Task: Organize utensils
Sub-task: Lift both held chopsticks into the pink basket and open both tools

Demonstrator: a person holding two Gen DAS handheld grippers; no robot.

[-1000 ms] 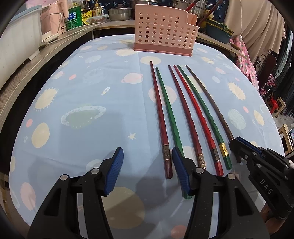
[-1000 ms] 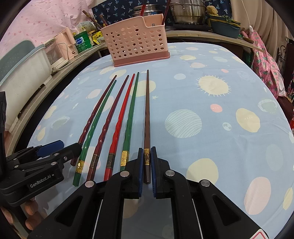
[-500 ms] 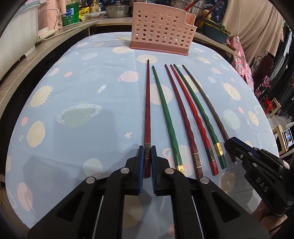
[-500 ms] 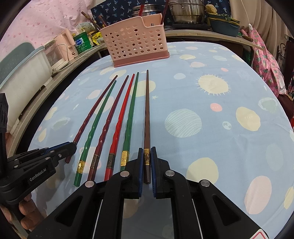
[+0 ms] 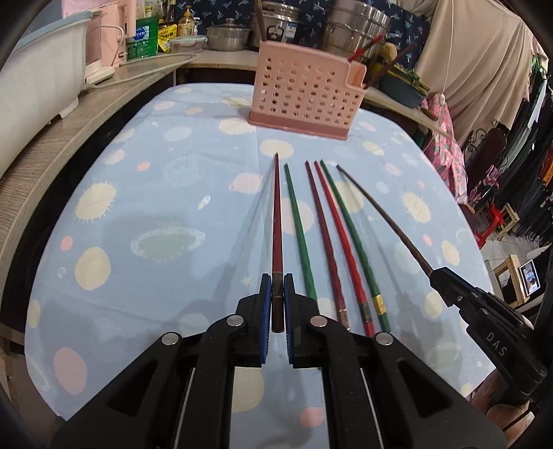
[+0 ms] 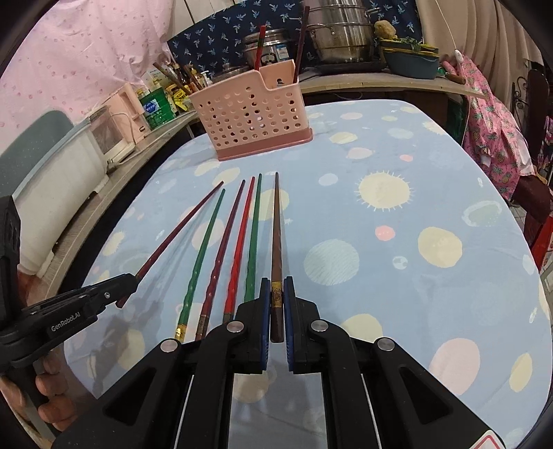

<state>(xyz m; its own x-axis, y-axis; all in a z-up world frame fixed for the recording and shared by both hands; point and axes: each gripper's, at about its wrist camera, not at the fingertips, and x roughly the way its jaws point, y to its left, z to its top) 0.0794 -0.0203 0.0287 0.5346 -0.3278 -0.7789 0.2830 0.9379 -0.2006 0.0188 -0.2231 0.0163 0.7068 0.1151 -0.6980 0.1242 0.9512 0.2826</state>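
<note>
The left gripper [image 5: 275, 301] clamps the banded butt of a dark red wooden chopstick [image 5: 276, 221], and the right gripper [image 6: 276, 302] likewise pinches a brown wooden chopstick [image 6: 276, 241]. Both point ahead toward the pink perforated plastic holder [image 5: 306, 91] on the desk [image 6: 432, 293], probably for dropping in tip-first.

Steel pots [image 5: 356, 29] on counter [image 5: 103, 103], beige curtain [image 5: 484, 62], pink wall cloth [image 6: 86, 51]

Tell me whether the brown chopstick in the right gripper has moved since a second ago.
Yes. The brown chopstick has lifted off the tablecloth, away from the green chopstick, clamped in the right gripper.
</note>
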